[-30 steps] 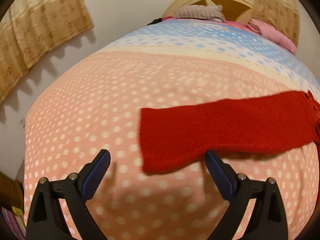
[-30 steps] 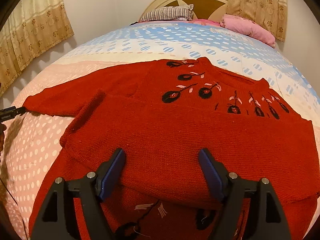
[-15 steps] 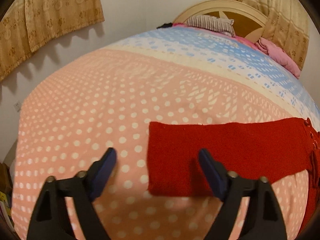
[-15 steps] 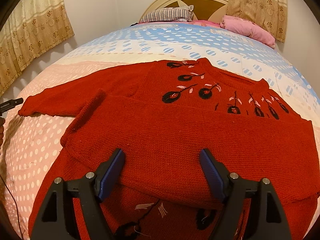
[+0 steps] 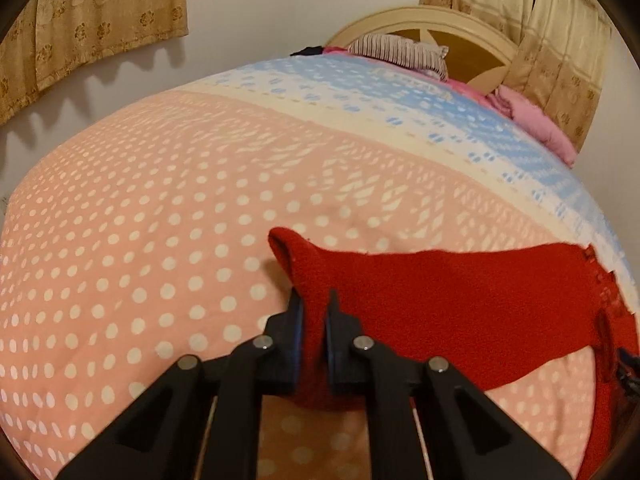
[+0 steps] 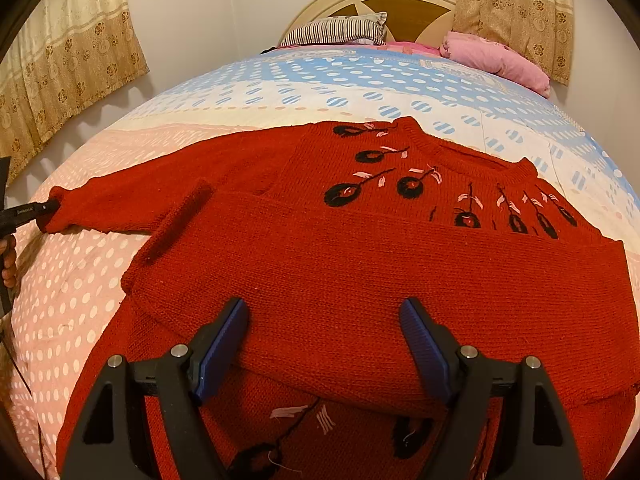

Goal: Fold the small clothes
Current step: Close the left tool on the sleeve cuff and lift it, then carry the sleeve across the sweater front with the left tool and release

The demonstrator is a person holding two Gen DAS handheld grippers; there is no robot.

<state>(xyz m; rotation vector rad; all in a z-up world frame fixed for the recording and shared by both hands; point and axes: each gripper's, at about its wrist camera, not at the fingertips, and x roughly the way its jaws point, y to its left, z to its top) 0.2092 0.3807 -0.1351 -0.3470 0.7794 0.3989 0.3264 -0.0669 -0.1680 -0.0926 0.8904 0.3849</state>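
The red sweater (image 6: 360,264) lies spread on the dotted bedspread (image 5: 140,220), its sleeve cuff (image 5: 304,276) clenched in the left tool (image 5: 314,320), while the right tool (image 6: 322,336) hovers released above the folded body, with striped pillow (image 6: 336,30), pink pillow (image 6: 496,60) and curtains (image 6: 68,64) beyond.

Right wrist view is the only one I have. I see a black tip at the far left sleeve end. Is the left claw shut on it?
Observer: Yes. In the left wrist view the left claw is shut on the cuff of the red sweater's sleeve, and the cuff edge curls up above it.
Operator: Is the sleeve lifted there?
Observer: Only near the claw; farther right it lies flat on the pink dotted bedspread.
Operator: Does my right claw show in that view?
Observer: No. The right claw shows only in your view, open above the folded sweater.
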